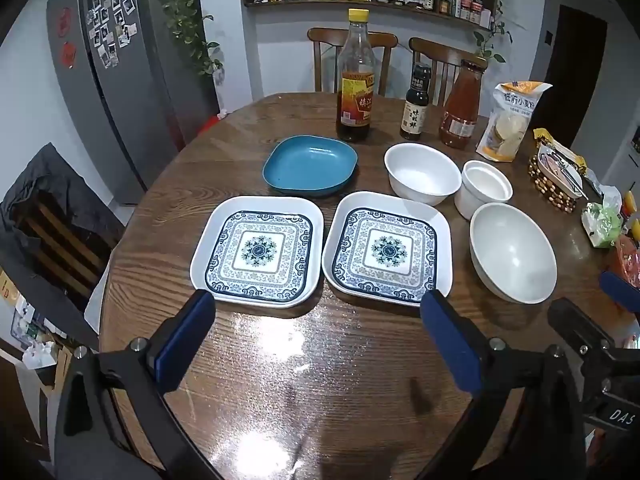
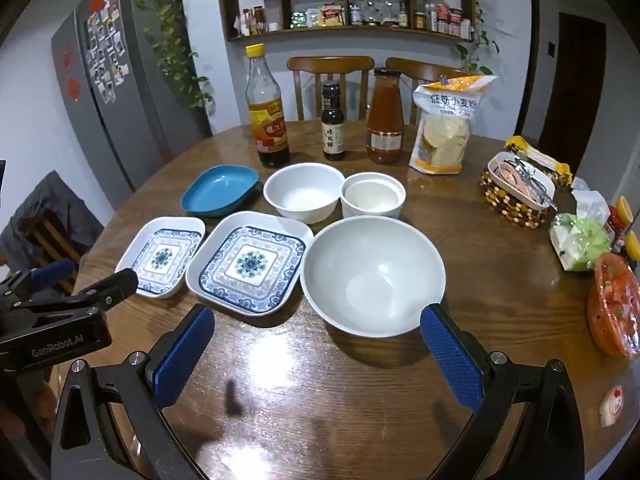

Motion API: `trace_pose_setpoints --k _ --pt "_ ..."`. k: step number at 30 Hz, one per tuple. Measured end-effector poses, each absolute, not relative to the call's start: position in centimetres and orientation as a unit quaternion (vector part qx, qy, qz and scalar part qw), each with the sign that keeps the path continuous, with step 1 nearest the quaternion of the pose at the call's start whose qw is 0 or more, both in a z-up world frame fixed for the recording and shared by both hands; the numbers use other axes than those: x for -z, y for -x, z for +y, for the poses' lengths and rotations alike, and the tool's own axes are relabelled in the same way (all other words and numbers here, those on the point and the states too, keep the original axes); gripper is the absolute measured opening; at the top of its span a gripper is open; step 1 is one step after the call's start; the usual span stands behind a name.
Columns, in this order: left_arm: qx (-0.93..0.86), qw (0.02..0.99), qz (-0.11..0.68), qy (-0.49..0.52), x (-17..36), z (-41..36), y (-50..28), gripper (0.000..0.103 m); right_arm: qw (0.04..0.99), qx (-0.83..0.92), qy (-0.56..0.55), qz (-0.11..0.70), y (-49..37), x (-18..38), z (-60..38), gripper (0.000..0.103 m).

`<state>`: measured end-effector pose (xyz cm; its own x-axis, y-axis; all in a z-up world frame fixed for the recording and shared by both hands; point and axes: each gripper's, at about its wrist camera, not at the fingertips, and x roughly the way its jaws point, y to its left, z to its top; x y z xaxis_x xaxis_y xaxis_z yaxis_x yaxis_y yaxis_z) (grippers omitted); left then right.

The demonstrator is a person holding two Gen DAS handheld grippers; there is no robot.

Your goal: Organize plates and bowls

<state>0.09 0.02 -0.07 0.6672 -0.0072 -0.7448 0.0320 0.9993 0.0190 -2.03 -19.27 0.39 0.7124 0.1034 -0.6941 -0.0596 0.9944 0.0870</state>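
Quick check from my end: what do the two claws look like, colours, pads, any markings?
Both match: black angular frames with silver screws at the finger joints. The left claw has smooth blue pads; the right claw shows dotted blue pads. White lettering reads "GenRobot.AI" on the left claw's body in the right wrist view. No cables or sleeves visible.

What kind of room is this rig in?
Most likely a home kitchen-dining area. A round wooden table holds plates, bowls and sauce bottles, a fridge covered in photo magnets stands at the left, and a wall shelf behind the dining chairs is stocked with jars and condiments.
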Motion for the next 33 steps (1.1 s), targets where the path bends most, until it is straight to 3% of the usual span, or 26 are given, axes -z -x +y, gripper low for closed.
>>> trace_pose_setpoints --k 33 --pt "0.038 0.905 0.423 0.026 1.6 3.6 -2.1 0.103 0.911 -0.064 -0.043 0.405 1.2 1.4 -15.5 0.103"
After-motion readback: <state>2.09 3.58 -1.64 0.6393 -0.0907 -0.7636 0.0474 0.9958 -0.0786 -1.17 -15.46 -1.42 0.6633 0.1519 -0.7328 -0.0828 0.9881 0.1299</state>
